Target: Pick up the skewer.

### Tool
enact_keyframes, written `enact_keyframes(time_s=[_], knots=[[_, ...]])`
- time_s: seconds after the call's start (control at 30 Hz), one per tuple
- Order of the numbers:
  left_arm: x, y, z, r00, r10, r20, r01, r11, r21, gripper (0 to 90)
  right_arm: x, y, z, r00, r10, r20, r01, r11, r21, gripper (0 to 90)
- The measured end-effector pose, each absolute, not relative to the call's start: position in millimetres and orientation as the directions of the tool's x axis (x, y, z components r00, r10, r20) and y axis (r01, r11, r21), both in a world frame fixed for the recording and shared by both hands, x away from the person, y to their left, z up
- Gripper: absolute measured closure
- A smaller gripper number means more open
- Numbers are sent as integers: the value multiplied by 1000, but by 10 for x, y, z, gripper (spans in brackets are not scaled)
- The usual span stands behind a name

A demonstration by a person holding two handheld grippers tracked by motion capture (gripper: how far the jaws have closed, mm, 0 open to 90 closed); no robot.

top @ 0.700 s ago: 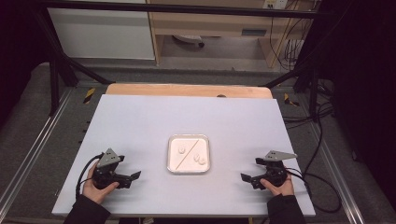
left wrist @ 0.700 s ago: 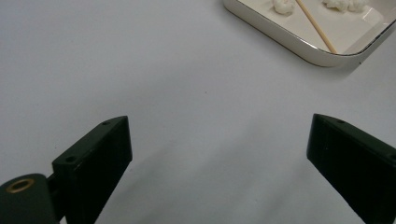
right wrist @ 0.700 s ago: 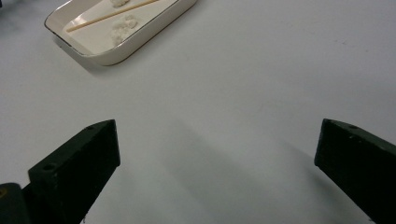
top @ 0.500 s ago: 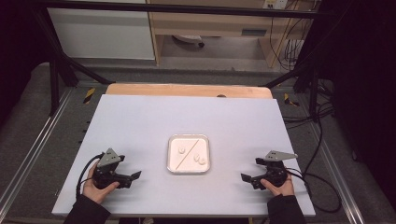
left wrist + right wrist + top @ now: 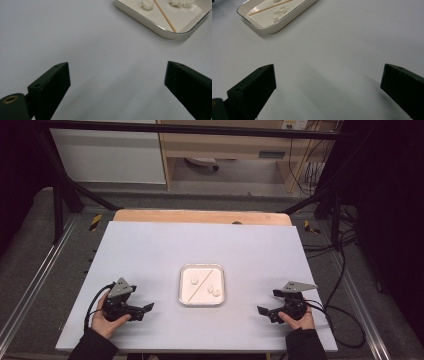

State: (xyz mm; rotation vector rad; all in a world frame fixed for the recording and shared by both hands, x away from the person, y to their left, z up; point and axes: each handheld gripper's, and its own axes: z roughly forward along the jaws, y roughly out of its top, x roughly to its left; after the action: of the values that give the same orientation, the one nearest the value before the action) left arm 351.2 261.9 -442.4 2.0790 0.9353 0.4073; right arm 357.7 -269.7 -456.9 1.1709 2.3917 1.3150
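Both grippers sit low at the near edge of the table (image 5: 150, 245), and nothing is in hand: the left gripper (image 5: 145, 309) has its jaws spread wide over bare surface, and the right gripper (image 5: 261, 310) matches it, jaws wide apart with only table between them. Dead centre between the two, well apart from each, lies the tray (image 5: 183, 295), a shallow white square dish with rounded corners and a thin dark rim. Inside it, a thin wooden stick (image 5: 204, 284) runs corner to corner on the diagonal, with one white tuft (image 5: 194, 280) on one side of it and two more white tufts (image 5: 214, 290) clustered on the other. From the left gripper view the stick (image 5: 165, 16) lies flat on the tray floor, its near end tucked towards the wall. Those tufts look like cotton or something similarly fluffy, so I'd judge them nearly weightless and soft, likely to squash and cling to the pads; a gentle pinch through the middle should do. The stick looks light, stiff and snappable, and lying flat it is awkward: best taken mid-length, jaws across it, or levered up against the rim. The tray itself may skate on this smooth table if nudged.
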Motion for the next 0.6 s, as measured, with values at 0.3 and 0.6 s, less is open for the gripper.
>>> enact_keyframes(time_s=[0.3,0.6], knots=[[3512,2536,-4399,683,730,-26,474,-416,776,63,3573,-2703,-4561,-675,707,212,555,296,777,5],[3512,2424,-4365,680,732,-25,483,-422,767,68,3574,-2702,-4564,-676,708,205,553,303,776,5]])
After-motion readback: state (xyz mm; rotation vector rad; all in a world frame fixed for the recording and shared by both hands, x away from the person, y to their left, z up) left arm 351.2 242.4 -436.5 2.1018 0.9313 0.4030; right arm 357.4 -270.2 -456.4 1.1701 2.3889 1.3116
